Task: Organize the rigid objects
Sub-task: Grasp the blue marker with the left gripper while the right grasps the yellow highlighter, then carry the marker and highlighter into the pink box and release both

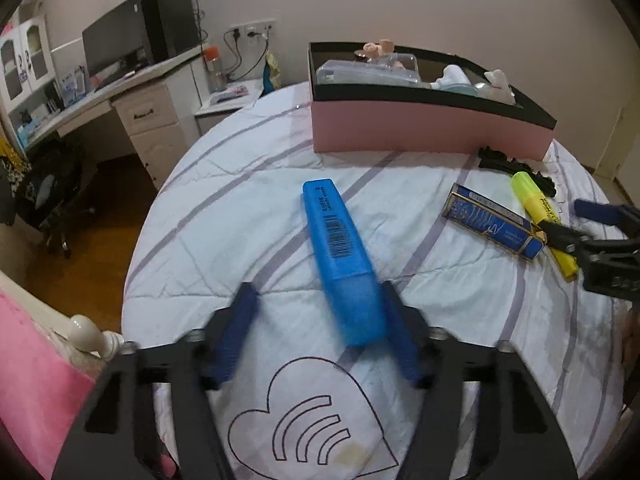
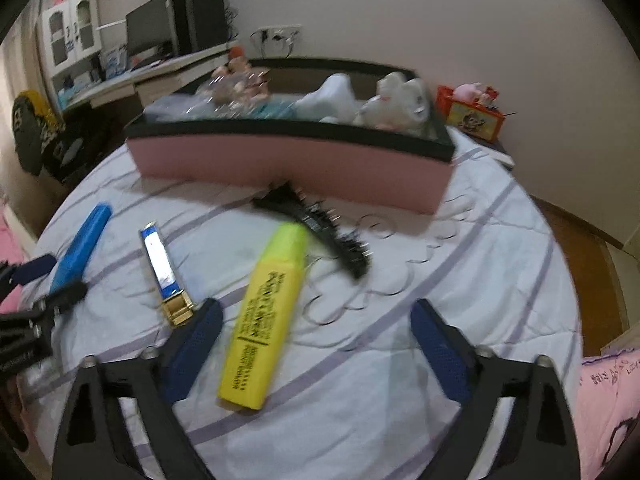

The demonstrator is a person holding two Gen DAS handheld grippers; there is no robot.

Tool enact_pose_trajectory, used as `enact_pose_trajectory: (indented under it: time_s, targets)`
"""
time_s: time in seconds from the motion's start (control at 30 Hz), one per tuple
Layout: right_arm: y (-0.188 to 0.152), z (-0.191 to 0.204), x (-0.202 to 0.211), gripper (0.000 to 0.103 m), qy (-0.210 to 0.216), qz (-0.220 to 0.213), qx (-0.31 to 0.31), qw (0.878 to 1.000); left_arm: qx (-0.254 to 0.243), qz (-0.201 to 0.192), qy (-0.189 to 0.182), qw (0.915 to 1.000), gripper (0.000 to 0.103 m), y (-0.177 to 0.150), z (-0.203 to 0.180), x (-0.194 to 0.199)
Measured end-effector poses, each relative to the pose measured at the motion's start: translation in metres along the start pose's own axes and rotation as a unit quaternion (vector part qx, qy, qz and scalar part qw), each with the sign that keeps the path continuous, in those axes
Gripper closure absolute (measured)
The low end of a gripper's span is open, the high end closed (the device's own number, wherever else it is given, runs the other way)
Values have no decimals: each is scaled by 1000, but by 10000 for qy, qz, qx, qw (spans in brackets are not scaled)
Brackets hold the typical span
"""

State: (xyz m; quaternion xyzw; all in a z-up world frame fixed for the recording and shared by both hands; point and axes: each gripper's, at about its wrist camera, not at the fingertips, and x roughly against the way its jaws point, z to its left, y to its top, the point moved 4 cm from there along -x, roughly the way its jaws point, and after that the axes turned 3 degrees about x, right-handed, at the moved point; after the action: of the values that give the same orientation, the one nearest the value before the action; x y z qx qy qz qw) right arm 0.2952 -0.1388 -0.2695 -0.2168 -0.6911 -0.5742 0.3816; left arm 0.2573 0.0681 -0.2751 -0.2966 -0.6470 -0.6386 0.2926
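Left hand-held gripper (image 1: 316,332) apart around blue highlighter (image 1: 340,256) (one pad touching); right hand-held gripper (image 2: 316,344) apart over yellow highlighter (image 2: 266,316).

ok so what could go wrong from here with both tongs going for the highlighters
The left tongs sit off-centre on the blue highlighter: one pad touches it, the other stands clear, so closing could push or twist it. The right tongs straddle the yellow highlighter at a slant, and the left pad is near the blue-and-gold case, which might get nudged.
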Motion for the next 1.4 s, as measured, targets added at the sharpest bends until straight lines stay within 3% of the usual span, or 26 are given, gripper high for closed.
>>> enact_pose_trajectory:
  time_s: [0.03,0.07,0.1,0.13,0.17,0.2,0.4,0.5,0.7,0.93,1.0,1.2,1.3,1.4]
  targets:
    - [-2,5,-5,29,14,100,110,9999,-12,-21,-35,10000,53,1,0,0]
    - [-1,6,-6,30,-18,85,152,9998,-31,-36,-84,10000,66,2,-1,0]
    - [-1,7,-4,40,9,59,175,9998,-27,-49,-152,9999,76,4,-3,1]
    - [0,9,-1,63,126,13,174,9998,-23,-68,-189,9998,76,6,-5,2]
    - [-1,9,1,75,120,-11,176,9998,-98,-74,-179,9998,76,6,-8,0]
    - [-2,8,2,76,77,-3,182,9998,-172,-87,-154,9997,76,7,-9,-3]
    - [-5,5,2,76,122,0,88,9999,-101,-76,-267,9996,72,15,-8,-12]
    - [-4,5,1,76,118,-1,97,9999,-124,-83,-274,9995,75,19,-9,-14]
    - [-6,-3,12,76,432,-260,-123,9987,-38,-287,-355,9990,75,19,-12,-2]
    - [-9,-8,57,76,565,-948,-392,9931,5,-1069,-433,9933,77,29,-25,46]
    - [-6,-8,74,76,545,-1174,-401,9908,-85,-1269,-474,9907,85,34,-33,64]
    - [8,-1,132,76,502,-1911,-289,9799,-337,-1922,-570,9791,92,51,-55,116]
    - [13,4,144,76,462,-2001,-186,9785,-399,-1769,-621,9815,92,54,-61,108]
    - [10,3,131,76,509,-1847,-224,9812,-233,-1246,-708,9894,92,42,-54,70]
